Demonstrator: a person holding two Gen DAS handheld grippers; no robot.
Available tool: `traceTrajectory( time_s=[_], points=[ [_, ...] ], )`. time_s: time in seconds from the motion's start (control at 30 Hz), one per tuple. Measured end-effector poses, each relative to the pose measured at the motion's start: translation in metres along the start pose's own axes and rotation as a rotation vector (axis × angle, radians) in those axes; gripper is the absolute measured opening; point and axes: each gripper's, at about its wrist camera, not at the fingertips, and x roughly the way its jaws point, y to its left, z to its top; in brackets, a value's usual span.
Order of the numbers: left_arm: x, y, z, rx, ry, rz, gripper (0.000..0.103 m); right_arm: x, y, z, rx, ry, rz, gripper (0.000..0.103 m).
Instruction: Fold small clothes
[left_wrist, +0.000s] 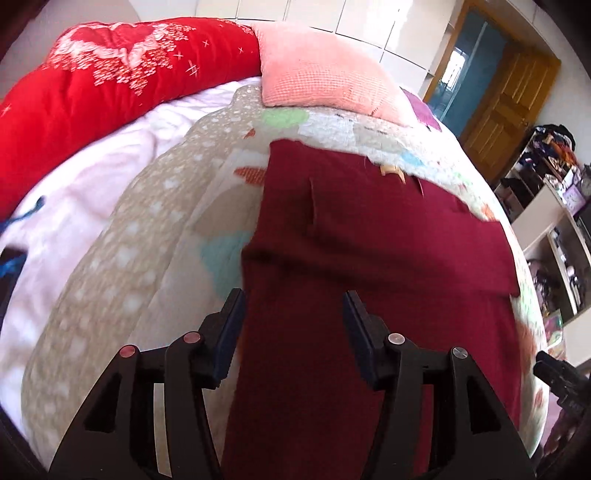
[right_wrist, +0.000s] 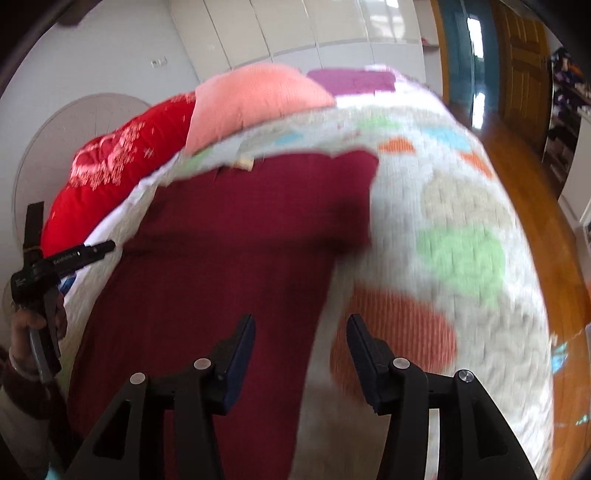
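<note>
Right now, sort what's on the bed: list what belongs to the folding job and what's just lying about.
Part of the job:
- dark red garment, spread flat on the patterned quilt
- left gripper, open over it
- right gripper, open at its edge

Just lying about:
- pink cushion
- red blanket
- purple cloth
- white sheet

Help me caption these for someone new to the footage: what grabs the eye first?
A dark red garment lies spread across the patterned quilt in mid-frame, running down between the open left tongs. Behind it at the bed's far end sit a bright red duvet and a pink pillow.
</note>
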Motion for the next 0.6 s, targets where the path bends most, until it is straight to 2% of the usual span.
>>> traceTrajectory(
  time_s=[0.17, 0.2, 0.23, 0.3, 0.37, 0.43, 0.5, 0.6],
  points=[
    [-0.017, 0.006, -0.039, -0.032, 0.018, 0.004, 0.054, 0.014, 0.006, -0.037, 0.027, 0.066, 0.071, 0.049],
    [-0.019, 0.007, -0.046, -0.04, 0.029, 0.001, 0.054, 0.018, 0.008, -0.042, 0.026, 0.07, 0.084, 0.041],
    [-0.02, 0.008, -0.052, -0.044, 0.042, 0.001, 0.054, 0.021, 0.013, -0.046, 0.014, 0.067, 0.085, 0.022],
    [-0.023, 0.007, -0.065, -0.036, 0.063, 0.01, 0.054, 0.018, 0.026, -0.05, -0.035, 0.034, 0.04, 0.01],
    [-0.025, 0.007, -0.076, -0.025, 0.067, 0.032, 0.054, 0.01, 0.032, -0.05, -0.071, 0.01, 0.013, 0.009],
    [-0.025, 0.006, -0.086, -0.011, 0.077, 0.059, 0.054, 0.013, 0.031, -0.054, -0.094, 0.022, -0.077, 0.009],
    [-0.027, 0.006, -0.093, 0.002, 0.08, 0.081, 0.054, 0.013, 0.021, -0.058, -0.052, 0.037, -0.056, 0.009],
    [-0.03, 0.008, -0.101, 0.004, 0.073, 0.092, 0.054, -0.005, 0.013, -0.062, -0.004, 0.015, 0.009, 0.009]
  ],
)
